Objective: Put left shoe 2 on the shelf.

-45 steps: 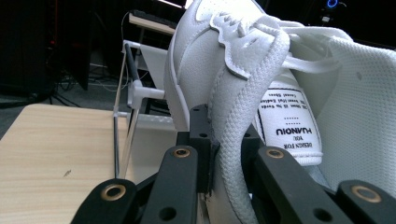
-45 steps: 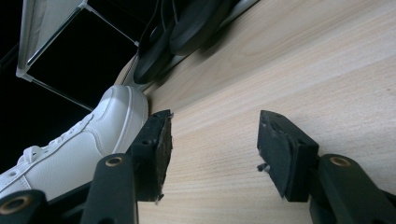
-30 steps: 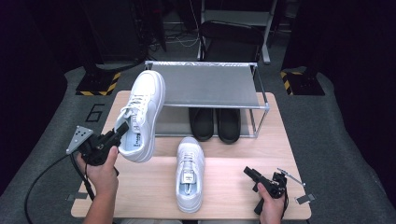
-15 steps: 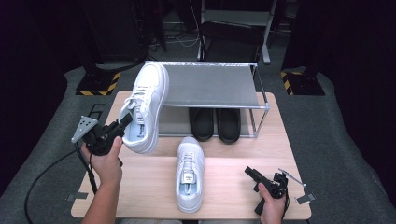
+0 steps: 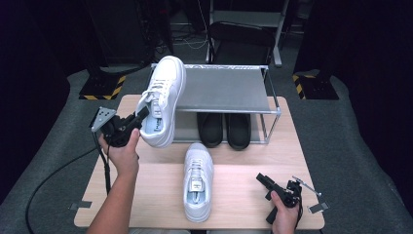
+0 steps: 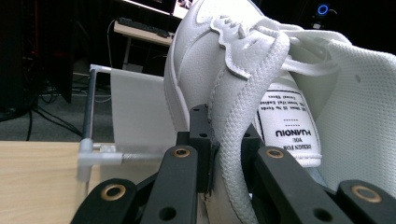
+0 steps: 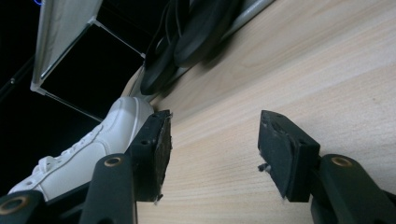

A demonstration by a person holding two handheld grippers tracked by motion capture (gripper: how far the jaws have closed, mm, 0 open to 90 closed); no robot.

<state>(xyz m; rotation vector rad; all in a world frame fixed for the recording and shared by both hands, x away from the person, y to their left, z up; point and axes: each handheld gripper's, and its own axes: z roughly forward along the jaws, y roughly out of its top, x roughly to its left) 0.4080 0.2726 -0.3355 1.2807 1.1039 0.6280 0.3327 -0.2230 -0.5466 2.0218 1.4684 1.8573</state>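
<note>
lifting a white sneaker toward the shoe rack

our left gripper [image 5: 138,118] is clamped on the sneaker [image 5: 163,100] collar, held beside the rack [image 5: 224,90] top; we keep it level, while our right gripper [image 5: 265,181] rests with jaws apart.

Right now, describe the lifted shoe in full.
The lifted shoe is a white lace-up sneaker with a thick sole, mesh-like lining and a printed insole label. The left gripper is shut on its heel collar, holding it in the air, toe tilted up over the rack's left end.
</note>
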